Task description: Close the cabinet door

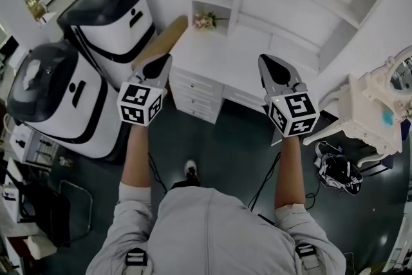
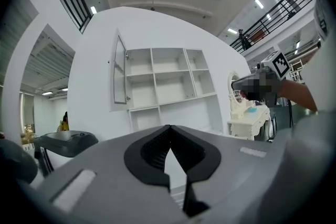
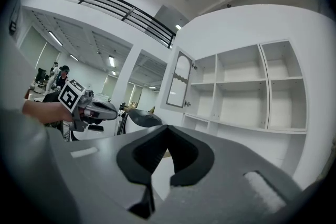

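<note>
- L gripper (image 2: 169,127): fingers pressed together, tips meeting, nothing between them. Held out level in front of the person, pointing at the white wall unit.
- R gripper (image 3: 167,127): fingers also pressed together at the tips, nothing pinched. Level, alongside the L one, well apart from it.
- Cabinet door (image 2: 119,77): swung open at the upper left of the shelves (image 2: 168,78), hinged on its L edge; arched pane in a white frame, small knob near the lower edge. Neither gripper touches it; both are well short of it.
- Shelves: open white compartments, several rows, w/ a lower cubby under the door.
- Desk (image 1: 212,51) below the shelves, white top, w/ a stack of drawers (image 1: 193,96) on the front under the L gripper in the head view.
- Small bunch of flowers (image 1: 205,20) at the back of the desk, in the lower cubby.
- Two big white-and-black bins (image 1: 106,16) stand L of the desk, one nearer the person than the other.
- Ornate white dressing table (image 1: 370,106) at the R; dark bag (image 1: 338,174) on the floor near it.
</note>
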Motion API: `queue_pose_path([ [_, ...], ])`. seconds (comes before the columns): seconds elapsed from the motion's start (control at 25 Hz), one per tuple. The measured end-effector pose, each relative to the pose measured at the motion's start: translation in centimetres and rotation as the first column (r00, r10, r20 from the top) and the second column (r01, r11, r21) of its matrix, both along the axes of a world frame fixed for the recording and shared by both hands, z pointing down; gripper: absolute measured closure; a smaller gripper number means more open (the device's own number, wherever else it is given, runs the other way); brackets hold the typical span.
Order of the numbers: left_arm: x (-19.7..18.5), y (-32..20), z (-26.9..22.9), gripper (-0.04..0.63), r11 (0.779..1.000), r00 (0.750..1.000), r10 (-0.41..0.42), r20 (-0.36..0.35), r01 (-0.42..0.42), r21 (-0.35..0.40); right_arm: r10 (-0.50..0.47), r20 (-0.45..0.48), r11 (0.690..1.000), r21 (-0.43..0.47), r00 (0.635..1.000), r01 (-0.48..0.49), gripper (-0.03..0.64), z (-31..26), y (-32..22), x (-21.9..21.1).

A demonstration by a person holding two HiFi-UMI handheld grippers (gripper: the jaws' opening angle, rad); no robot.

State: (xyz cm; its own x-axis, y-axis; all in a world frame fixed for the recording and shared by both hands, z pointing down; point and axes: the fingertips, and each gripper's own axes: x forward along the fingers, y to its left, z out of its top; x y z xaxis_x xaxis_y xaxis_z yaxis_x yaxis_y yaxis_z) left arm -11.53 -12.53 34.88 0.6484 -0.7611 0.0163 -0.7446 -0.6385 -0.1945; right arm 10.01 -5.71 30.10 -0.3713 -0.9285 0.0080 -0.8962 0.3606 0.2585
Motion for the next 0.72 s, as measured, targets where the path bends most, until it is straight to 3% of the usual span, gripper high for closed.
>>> queue_pose_path([
  [0.72, -2.3, -16.9, -0.3, 0.578, 1.0, 1.0, -0.005, -0.02, 0.005, -0.026, 0.007, 0.016, 1.0, -0.023, 1.0, -0.006, 0.615, -0.2, -16.4, -2.6],
])
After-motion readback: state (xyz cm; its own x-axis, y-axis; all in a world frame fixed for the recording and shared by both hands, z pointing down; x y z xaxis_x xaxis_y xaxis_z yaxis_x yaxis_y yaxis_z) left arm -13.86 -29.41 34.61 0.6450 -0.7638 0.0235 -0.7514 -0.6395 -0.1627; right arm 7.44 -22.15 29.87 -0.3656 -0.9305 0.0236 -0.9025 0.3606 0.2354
